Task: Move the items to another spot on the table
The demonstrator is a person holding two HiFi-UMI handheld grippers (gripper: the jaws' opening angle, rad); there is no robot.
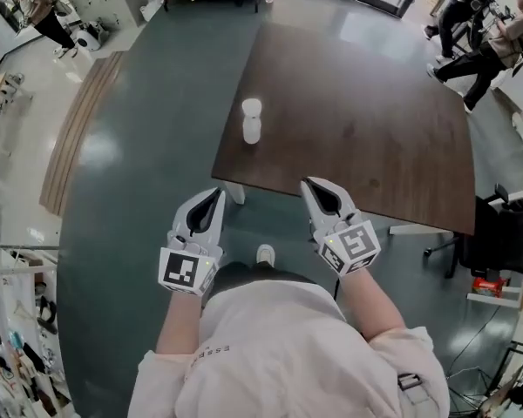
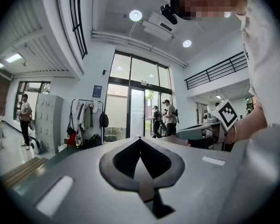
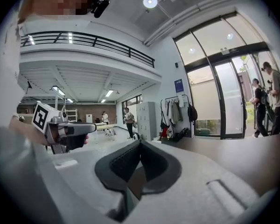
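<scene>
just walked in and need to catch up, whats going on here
A person stands at the near edge of a dark table with a gripper in each hand. The left gripper and the right gripper are both shut and empty, held side by side near that edge. A small white item stands alone on the table's left part, and neither gripper is touching it.

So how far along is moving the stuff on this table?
Done: nothing that shows. The one white item in sight stands untouched on the table, near an edge. In hand: nothing; the left gripper and right gripper are both shut and empty, by the table's near edge. Left: open a gripper, grasp the item and set it down elsewhere on the table.
</scene>
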